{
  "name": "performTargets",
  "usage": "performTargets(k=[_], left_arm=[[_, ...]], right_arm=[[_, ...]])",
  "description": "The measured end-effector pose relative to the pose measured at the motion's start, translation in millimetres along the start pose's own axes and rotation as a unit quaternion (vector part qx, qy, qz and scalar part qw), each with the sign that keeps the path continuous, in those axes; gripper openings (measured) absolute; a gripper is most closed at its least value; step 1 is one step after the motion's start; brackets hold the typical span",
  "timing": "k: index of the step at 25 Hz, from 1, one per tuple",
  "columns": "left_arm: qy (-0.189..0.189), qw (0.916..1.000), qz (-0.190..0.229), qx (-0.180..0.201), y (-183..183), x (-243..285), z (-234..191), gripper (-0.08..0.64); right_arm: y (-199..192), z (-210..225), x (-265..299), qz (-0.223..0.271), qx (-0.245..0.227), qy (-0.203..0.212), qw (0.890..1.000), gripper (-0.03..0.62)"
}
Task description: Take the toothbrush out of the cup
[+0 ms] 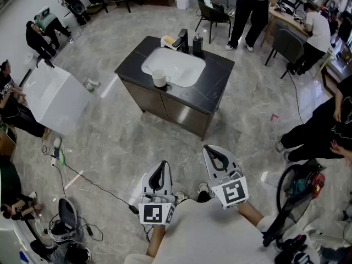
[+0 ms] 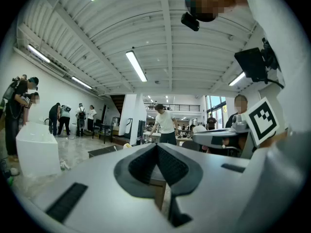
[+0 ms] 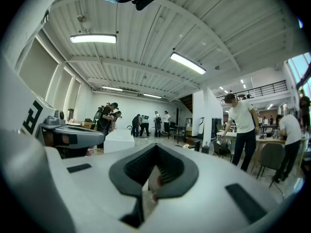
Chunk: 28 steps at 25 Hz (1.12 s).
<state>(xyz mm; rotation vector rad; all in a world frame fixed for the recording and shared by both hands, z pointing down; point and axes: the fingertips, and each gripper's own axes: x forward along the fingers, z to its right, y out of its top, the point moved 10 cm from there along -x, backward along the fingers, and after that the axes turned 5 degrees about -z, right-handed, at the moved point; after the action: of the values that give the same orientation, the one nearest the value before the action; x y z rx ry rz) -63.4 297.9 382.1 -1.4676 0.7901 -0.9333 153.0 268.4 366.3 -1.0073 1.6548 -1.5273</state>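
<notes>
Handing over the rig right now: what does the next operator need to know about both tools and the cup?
Left tool: shut, empty, held level near the body.
Right tool: shut, empty, level beside it.
Cup: on the dark counter at the near rim of the sink, well ahead of both tools. The toothbrush is too small to make out.
Done: nothing yet.
Left: approach, open a tool, grip the toothbrush, lift it out.

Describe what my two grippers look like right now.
The left gripper and right gripper match: white shells with dark grey, ribbed, teardrop-shaped pads. A white cube with black square markers sits on each. The person's top is pale.
</notes>
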Motion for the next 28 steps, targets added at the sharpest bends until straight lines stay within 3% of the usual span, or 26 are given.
performTargets(k=[14,18,24,28], left_arm=[[-0.002,1.0000,0.002,0.001,3,-3,3,0.003],[-0.001,1.0000,0.002,0.001,5,-4,5,0.003],[0.000,1.0000,0.001,-0.003,2,-9,-2,0.003],[-0.003,1.0000,-0.004,-0.006,0,-14,-13,0.003]], right_arm=[[2,-1,-4,-0.003,0.003,0.003,1.000,0.002],[-1,-1,-10,-0.047,0.035,0.015,0.998,0.003],[-5,-6,-8,-0.065,0.024,0.004,0.998,0.003],[0,-15,7,-0.024,-0.004,-0.007,1.000,0.003]])
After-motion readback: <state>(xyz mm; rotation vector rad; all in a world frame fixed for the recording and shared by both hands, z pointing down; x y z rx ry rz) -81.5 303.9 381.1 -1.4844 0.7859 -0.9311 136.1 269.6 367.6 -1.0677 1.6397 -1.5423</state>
